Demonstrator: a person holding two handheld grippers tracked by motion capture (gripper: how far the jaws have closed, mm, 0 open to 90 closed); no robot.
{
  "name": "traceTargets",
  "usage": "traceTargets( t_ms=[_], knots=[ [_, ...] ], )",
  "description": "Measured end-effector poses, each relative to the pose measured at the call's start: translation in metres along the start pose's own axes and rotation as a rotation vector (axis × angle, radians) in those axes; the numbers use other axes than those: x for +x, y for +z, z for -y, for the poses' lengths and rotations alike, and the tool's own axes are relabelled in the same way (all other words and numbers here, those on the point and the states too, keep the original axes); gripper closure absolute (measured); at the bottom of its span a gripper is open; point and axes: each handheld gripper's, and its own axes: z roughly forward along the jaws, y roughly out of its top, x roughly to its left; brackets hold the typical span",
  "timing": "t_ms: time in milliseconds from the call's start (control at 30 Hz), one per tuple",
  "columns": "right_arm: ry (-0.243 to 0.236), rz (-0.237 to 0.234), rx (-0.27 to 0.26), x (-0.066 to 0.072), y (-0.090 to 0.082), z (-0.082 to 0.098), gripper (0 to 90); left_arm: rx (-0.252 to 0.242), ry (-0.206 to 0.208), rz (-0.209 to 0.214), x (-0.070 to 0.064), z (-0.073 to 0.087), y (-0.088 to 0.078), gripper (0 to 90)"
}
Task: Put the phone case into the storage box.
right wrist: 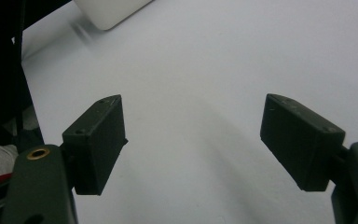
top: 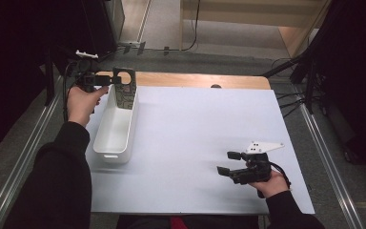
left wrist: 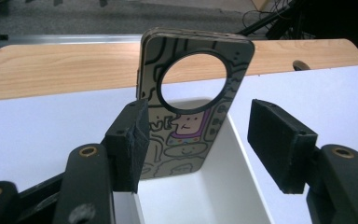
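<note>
**Phone case standing in the bin**

The phone case (left wrist: 186, 116) leans upright at the far end of the white bin (top: 116, 129). It looks light, stiff and slick; I'd grip its flat sides. My left jaws (left wrist: 209, 140) are spread around it, my right jaws (right wrist: 191, 140) spread over the bare surface (top: 195, 129).

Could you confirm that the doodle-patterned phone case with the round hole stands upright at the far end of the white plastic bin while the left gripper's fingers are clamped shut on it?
Not quite. The doodle-patterned phone case with the round hole does stand upright at the far end of the white plastic bin, but the left gripper is open: the left gripper view shows a clear gap between the case and the right-hand of its fingers.
</note>
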Motion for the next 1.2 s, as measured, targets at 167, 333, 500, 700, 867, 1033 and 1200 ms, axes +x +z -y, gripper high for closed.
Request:
traceTargets(
  t_ms=[167,333,500,700,867,1033,1200],
  knots=[
    [-0.004,0.000,-0.003,0.000,0.001,-0.001,21.3,0.013,0.004,0.042,-0.002,0.001,-0.006,38.4],
    [-0.004,-0.002,0.002,0.000,0.002,-0.002,21.3,0.027,0.021,0.088,-0.005,0.003,-0.009,36.9],
    [-0.007,-0.005,0.000,0.000,0.002,-0.003,21.3,0.016,0.084,0.135,-0.011,0.005,-0.012,36.5],
    [-0.013,-0.008,-0.001,-0.001,0.004,-0.004,21.3,0.010,0.132,0.185,-0.018,0.009,-0.016,36.4],
    [-0.016,-0.006,-0.002,0.001,0.003,-0.005,21.3,0.006,0.158,0.226,-0.023,0.012,-0.022,36.5],
    [-0.023,-0.004,0.008,0.002,0.005,-0.006,21.3,0.007,0.190,0.264,-0.029,0.015,-0.028,36.4],
    [-0.017,-0.002,0.013,0.002,0.005,-0.007,21.2,0.012,0.230,0.284,-0.038,0.020,-0.032,36.3]
  ],
)
